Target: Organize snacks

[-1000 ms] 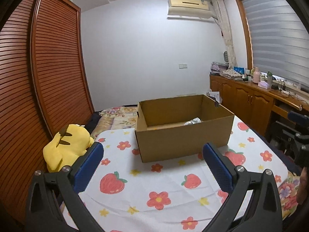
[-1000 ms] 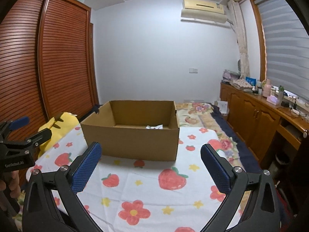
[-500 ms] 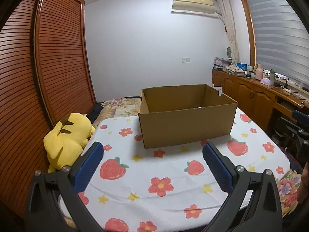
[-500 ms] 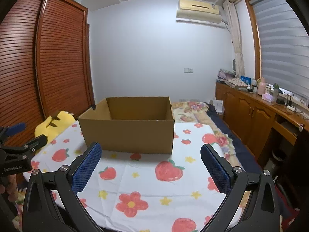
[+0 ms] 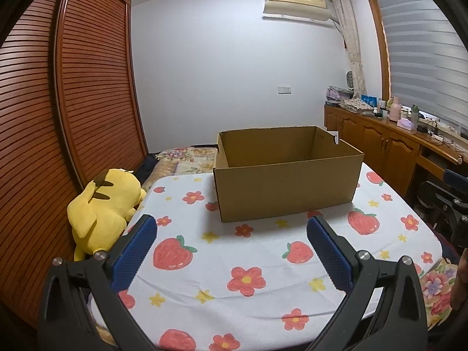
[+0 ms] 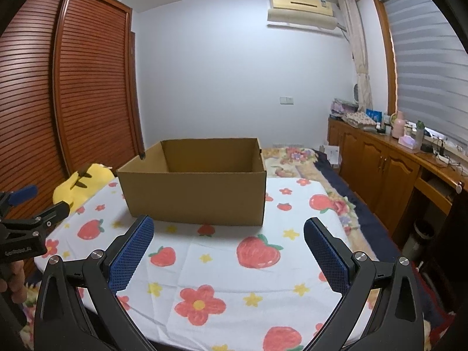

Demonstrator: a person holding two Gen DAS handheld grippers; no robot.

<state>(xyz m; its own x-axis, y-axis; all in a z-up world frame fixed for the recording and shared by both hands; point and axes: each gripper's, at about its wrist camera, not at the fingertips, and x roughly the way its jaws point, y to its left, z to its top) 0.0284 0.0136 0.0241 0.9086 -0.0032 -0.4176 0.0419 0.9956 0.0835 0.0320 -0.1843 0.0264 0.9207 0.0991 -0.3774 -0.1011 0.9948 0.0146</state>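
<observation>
An open brown cardboard box [image 5: 288,187] [image 6: 196,196] stands on a table covered with a strawberry-and-flower cloth [image 5: 248,263] [image 6: 234,263]. From this low angle the box's inside floor is hidden, and no snack shows. My left gripper [image 5: 231,228] is open and empty, held back from the box near the table's front edge. My right gripper [image 6: 228,228] is likewise open and empty in front of the box. The left gripper [image 6: 26,201] also appears at the left edge of the right wrist view, a hand [image 6: 11,275] holding it.
A yellow plush toy [image 5: 102,207] lies at the table's left edge against a slatted wooden wardrobe [image 5: 58,117]. A bed with floral bedding [image 6: 295,161] lies behind the table. Wooden cabinets [image 6: 380,163] with bottles and clutter line the right wall under a blinded window.
Both grippers have drawn back and dropped lower, so the box looks farther off. The white item seen inside it a second ago is now hidden by the box wall.
</observation>
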